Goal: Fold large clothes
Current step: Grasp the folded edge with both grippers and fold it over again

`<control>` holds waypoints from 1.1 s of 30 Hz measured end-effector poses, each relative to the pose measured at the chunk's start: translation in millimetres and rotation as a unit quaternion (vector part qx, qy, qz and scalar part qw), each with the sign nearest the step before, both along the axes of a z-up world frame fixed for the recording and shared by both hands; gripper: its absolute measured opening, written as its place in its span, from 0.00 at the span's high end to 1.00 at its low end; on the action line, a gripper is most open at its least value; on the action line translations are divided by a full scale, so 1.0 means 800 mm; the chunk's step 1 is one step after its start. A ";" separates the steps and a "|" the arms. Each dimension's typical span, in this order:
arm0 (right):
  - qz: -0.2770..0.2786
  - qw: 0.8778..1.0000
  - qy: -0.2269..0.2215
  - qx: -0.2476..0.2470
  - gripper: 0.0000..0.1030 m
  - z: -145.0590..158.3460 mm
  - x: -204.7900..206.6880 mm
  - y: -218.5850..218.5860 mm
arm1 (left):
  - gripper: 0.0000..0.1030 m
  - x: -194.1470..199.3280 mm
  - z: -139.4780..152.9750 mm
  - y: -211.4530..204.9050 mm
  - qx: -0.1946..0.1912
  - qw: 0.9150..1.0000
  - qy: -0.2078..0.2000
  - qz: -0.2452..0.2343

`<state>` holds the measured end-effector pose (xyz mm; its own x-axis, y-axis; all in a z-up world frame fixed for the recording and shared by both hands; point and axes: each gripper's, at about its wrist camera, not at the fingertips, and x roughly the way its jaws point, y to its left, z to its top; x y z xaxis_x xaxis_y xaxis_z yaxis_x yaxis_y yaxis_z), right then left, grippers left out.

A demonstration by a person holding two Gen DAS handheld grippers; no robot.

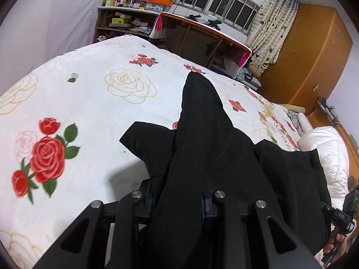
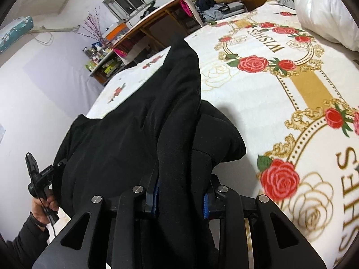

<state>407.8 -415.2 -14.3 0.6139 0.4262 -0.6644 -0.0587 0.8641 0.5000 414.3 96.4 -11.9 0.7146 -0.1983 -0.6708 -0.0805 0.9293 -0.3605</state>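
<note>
A: Bedroom, mid-fold: a black garment hangs stretched from both grippers, its far end trailing onto the rose-print bed; the left gripper has its fingers clamped on a bunched fold.

B: And the right gripper?

A: Likewise pinched on cloth, blue pads showing at the edge; the garment runs ahead of it toward the desk.

B: The step, done well?

A: Likely: keep both grips level and taut; lower evenly so the edge lands flat, clear of the pillow; release only once the cloth rests.
</note>
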 end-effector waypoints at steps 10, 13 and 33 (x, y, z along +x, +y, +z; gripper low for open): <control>-0.005 1.000 -0.013 0.007 0.73 0.047 -0.121 0.004 | 0.73 -0.110 0.034 0.008 -0.016 1.000 -0.007 -0.006; -0.011 1.000 -0.012 0.014 0.73 0.050 -0.164 0.003 | 0.73 -0.144 0.037 0.008 -0.015 1.000 -0.011 -0.012; -0.055 0.995 0.079 0.024 0.62 -0.056 -0.262 -0.012 | 0.66 -0.239 -0.080 0.020 -0.022 0.998 0.065 0.010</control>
